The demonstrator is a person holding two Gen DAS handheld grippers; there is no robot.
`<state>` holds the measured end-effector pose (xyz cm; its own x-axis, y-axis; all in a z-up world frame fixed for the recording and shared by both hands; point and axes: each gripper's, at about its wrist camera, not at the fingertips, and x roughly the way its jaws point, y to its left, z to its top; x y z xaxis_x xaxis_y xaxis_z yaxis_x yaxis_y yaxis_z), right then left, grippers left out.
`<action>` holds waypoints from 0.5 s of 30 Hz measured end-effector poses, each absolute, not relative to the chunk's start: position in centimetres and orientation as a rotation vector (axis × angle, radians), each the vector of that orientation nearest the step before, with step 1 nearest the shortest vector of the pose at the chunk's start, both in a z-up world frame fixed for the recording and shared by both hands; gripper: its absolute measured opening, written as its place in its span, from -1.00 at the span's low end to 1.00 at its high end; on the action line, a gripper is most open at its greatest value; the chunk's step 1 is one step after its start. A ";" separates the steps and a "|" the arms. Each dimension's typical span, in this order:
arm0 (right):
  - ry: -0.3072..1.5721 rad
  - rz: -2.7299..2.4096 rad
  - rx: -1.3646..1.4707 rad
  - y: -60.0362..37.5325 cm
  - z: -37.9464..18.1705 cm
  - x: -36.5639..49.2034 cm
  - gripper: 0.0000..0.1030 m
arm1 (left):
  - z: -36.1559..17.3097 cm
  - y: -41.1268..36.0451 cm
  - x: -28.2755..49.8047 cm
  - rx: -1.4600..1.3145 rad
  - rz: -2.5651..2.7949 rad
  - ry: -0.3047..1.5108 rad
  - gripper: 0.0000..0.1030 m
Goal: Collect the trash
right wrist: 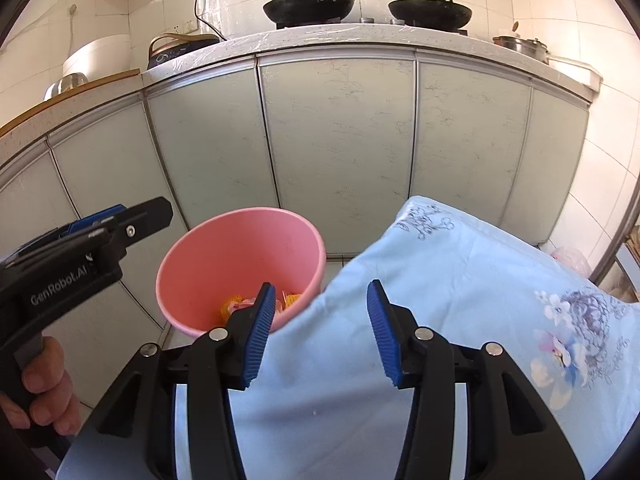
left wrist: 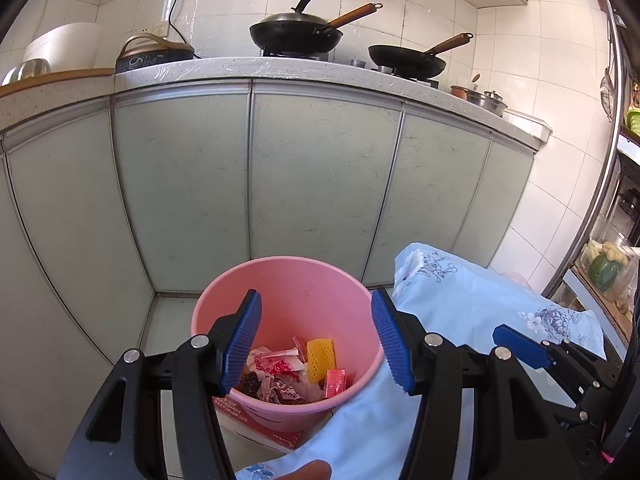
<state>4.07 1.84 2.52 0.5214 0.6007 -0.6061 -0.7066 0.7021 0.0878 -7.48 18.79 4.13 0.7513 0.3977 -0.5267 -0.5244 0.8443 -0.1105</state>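
- Left gripper [left wrist: 316,346]: fingers spread apart, nothing between the pads.
- Pink bin [left wrist: 240,300]: framed between and beyond the left fingers, standing on the floor against the cabinet doors [left wrist: 320,176]; rim just inside the right fingertip.
- Trash in bin, visible between the left fingers: yellow foam net [left wrist: 320,356], red packet [left wrist: 335,384], crumpled red-and-white wrapper [left wrist: 272,364], further scraps beneath.
- Flat red-printed box [left wrist: 260,426]: under the bin base, below the left finger.
- Right gripper [right wrist: 320,332]: fingers parted, pads clear of any object.
- Light blue floral cloth [right wrist: 460,280]: spread beneath and beyond the right fingers, extending past the right fingertip; edge reaching the bin wall beside the left fingertip.
- Bin as seen from the right wrist: ahead of the left finger, which covers part of the contents.
- Hand [right wrist: 44,392]: wrapped around the left gripper's handle, far left of the right fingers.
- Worktop [left wrist: 280,70]: well beyond the fingertips, above the cabinet doors, carrying two black woks [left wrist: 296,34].
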 end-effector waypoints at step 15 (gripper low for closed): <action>0.639 0.726 -0.158 -1.8 2.5 2.5 -0.07 | 3.8 15.0 -7.8 -0.231 0.486 0.530 0.10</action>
<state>2.50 -1.82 2.53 0.5689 0.5686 -0.5942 -0.6617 0.7455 0.0798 -7.78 14.95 3.76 0.7532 0.3830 -0.5347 -0.4997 0.8619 -0.0866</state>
